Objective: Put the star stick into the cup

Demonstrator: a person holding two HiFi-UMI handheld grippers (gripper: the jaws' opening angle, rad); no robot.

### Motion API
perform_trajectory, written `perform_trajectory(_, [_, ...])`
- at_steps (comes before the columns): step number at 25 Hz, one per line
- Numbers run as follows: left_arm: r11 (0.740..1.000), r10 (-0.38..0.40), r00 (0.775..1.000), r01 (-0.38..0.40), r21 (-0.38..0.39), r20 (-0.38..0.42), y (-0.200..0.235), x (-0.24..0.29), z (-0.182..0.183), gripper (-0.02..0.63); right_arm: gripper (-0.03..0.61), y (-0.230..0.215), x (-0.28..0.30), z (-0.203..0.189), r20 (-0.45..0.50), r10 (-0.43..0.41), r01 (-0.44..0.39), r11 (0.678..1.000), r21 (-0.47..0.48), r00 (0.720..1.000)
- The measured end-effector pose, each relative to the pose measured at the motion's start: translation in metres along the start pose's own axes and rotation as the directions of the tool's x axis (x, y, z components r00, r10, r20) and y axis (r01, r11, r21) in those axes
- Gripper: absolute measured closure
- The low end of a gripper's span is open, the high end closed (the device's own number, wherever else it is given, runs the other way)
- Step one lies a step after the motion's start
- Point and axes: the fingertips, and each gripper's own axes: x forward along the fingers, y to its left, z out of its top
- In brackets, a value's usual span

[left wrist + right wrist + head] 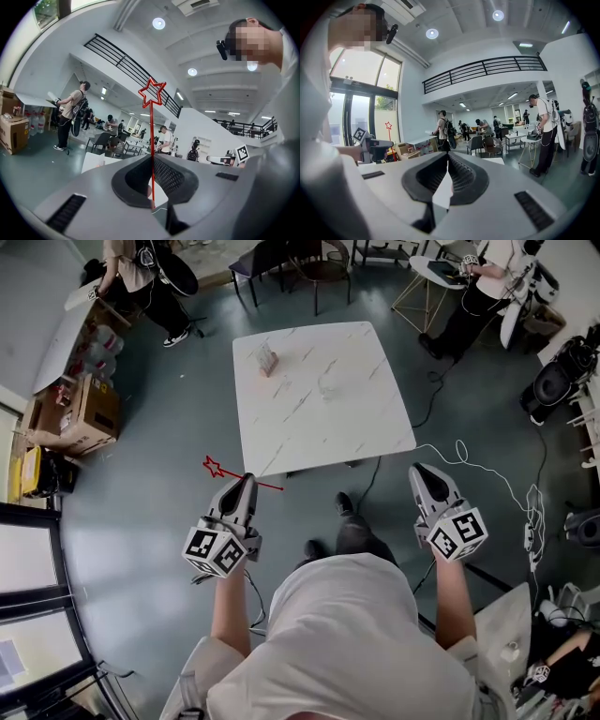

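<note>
We have the left gripper [246, 480] jaws pinched tight on the star stick [225, 471] by its shaft. The star juts out sideways past the tips, probably to keep one end free for the cup [330, 383], well ahead on the desk [375, 418]. The right gripper [422, 470] jaws are together, empty.

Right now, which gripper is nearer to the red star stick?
Left. The left gripper is shut on the star stick, with the star pointing out to its left. The right gripper is apart from it, on the person's other side, shut and empty.
</note>
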Motion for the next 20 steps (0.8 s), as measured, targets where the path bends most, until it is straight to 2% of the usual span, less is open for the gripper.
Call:
perform_trajectory(8, [0.999, 0.047, 0.999, -0.047, 0.010, 0.020, 0.025, 0.029, 0.016, 0.595, 0.553, -0.021, 0.059, 0.009, 0.020, 0.070, -0.071, 0.997, 0.009, 0.997])
perform_trajectory(16, [0.993, 0.122, 0.992, -0.122, 0.003, 0.016, 0.064, 0.084, 0.028, 0.595, 0.552, -0.070, 0.141, 0.018, 0.015, 0.125, -0.126, 0.992, 0.021, 0.992])
perform_trajectory(20, [0.989, 0.146, 0.989, -0.146, -0.009, 0.012, 0.079, 0.124, 0.029, 0.595, 0.552, -0.102, 0.176, 0.015, -0.017, 0.146, -0.145, 0.989, 0.035, 0.989])
